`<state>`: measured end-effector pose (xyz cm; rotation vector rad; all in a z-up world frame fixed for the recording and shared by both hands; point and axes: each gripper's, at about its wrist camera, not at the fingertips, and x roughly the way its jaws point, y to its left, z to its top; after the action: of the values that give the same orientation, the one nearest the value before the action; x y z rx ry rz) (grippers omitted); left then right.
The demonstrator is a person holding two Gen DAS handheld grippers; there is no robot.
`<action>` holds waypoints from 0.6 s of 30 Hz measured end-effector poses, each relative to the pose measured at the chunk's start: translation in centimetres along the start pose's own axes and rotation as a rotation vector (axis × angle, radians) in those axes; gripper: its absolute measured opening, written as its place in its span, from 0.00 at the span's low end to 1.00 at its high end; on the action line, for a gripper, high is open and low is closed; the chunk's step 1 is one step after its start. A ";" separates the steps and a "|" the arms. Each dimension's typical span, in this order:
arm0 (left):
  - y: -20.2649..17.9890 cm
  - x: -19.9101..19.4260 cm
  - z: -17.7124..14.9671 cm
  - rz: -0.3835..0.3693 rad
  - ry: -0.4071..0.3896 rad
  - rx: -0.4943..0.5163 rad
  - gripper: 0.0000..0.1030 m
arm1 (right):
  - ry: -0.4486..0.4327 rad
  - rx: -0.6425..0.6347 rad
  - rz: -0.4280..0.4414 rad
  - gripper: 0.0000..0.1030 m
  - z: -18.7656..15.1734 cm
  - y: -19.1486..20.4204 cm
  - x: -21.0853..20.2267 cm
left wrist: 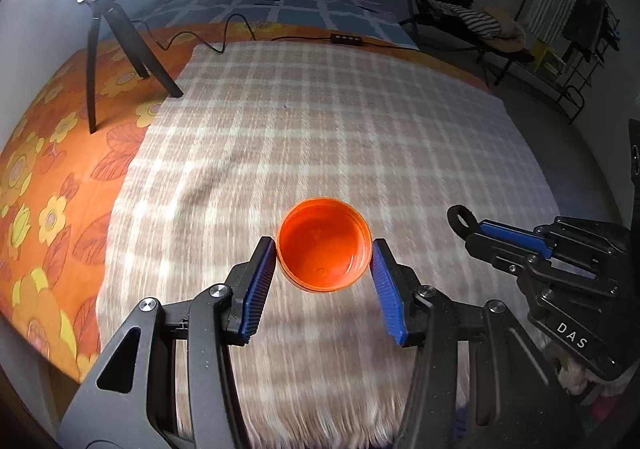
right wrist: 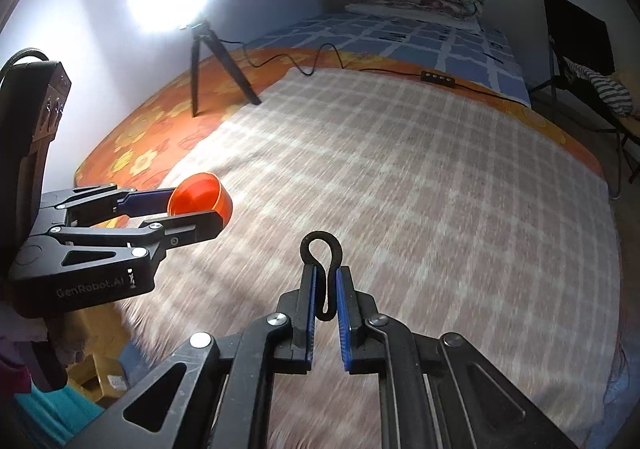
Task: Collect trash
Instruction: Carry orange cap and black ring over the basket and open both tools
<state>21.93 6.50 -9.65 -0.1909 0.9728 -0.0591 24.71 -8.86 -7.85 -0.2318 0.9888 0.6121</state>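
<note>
Checked blanket (right wrist: 400, 177) lies bare; tripod (right wrist: 200, 65) (far edge) obstructs.

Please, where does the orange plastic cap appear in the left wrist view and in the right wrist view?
Left wrist view: the orange plastic cap is below the centre, open side up, between the fingers of the left gripper.
Right wrist view: the cap is at the left edge, held in the left gripper, seen from the side.
Shared landmark: the black tripod on the orange floral cover.
</note>
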 end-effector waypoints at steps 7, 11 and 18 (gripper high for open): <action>-1.5 -3.7 -3.7 -0.013 -0.004 0.018 0.48 | -0.009 -0.008 0.008 0.07 -3.8 1.5 -3.7; -2.6 -5.3 -6.0 -0.031 -0.002 0.016 0.48 | -0.008 -0.022 0.007 0.07 -5.9 2.5 -5.2; -4.9 -7.1 -10.6 -0.049 0.011 0.027 0.48 | 0.006 -0.029 0.019 0.07 -10.1 3.7 -7.2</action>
<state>9.33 1.26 -8.73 -0.1899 0.9779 -0.1179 12.49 -13.13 -6.99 -0.2508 0.9895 0.6433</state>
